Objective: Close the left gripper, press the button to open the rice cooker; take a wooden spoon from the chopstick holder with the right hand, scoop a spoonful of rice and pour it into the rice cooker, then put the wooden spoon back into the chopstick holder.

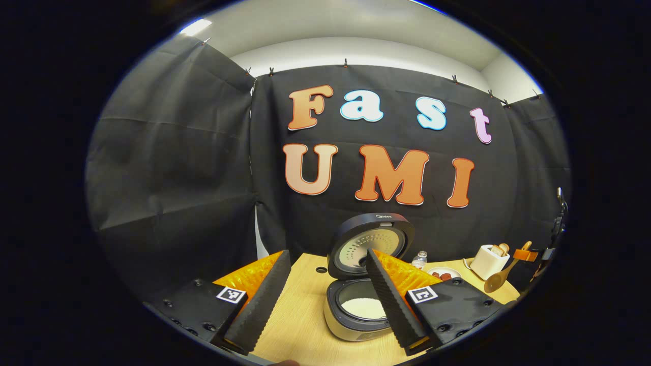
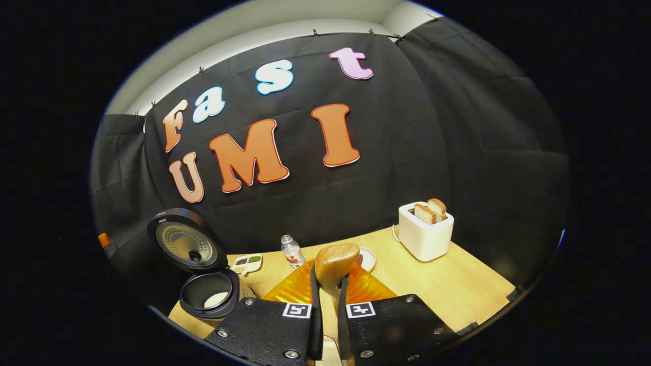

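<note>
Pale wood table (image 2: 457, 284) carries the rice cooker (image 1: 356, 310) at its left, lid raised so rice already lies in the pot. The left gripper (image 1: 325, 300) hangs wide and empty before it. The right gripper (image 2: 329, 310) pinches the wooden spoon (image 2: 334, 264), bowl upward, apparently empty; the chopstick holder is hidden.

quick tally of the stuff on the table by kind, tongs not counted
appliances: 2, the open rice cooker and the toaster
bottles: 1, bottle
dishes: 2, divided dish and plate
spoons: 1, wooden spoon, held in the right tongs
total: 6
</note>
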The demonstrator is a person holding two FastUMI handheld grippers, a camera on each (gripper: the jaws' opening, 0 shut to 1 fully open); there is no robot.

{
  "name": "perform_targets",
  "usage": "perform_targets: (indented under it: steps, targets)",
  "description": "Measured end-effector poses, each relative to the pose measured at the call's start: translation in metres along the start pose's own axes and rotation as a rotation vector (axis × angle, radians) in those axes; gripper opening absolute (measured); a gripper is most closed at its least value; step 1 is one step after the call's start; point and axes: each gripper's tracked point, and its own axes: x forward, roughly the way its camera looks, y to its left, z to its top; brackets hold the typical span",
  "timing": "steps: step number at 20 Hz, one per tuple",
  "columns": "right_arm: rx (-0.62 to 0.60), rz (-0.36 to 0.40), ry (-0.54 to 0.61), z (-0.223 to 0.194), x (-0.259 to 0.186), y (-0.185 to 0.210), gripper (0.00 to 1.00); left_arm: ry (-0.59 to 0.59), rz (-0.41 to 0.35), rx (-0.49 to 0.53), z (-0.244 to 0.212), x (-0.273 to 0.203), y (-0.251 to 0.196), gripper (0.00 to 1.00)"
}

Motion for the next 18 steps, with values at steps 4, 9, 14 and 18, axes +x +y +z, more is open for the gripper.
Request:
perform_targets:
  steps: [4, 9, 14, 18]
  targets:
    - [0.042, -0.022, 0.051, -0.03, 0.009, -0.026, 0.11, 0.038, -0.009, -0.003, -0.008, -0.003, -0.012, 1.0]
    - [0.078, -0.027, 0.119, -0.068, 0.025, -0.047, 0.11, 0.021, 0.023, 0.046, 0.0, -0.011, -0.015, 1.0]
    - [0.137, 0.0, 0.176, -0.101, 0.045, -0.061, 0.11, 0.022, 0.046, 0.081, 0.003, -0.012, -0.019, 1.0]
    - [0.192, 0.0, 0.203, -0.117, 0.051, -0.072, 0.11, 0.023, 0.078, 0.099, 0.005, -0.012, -0.018, 1.0]
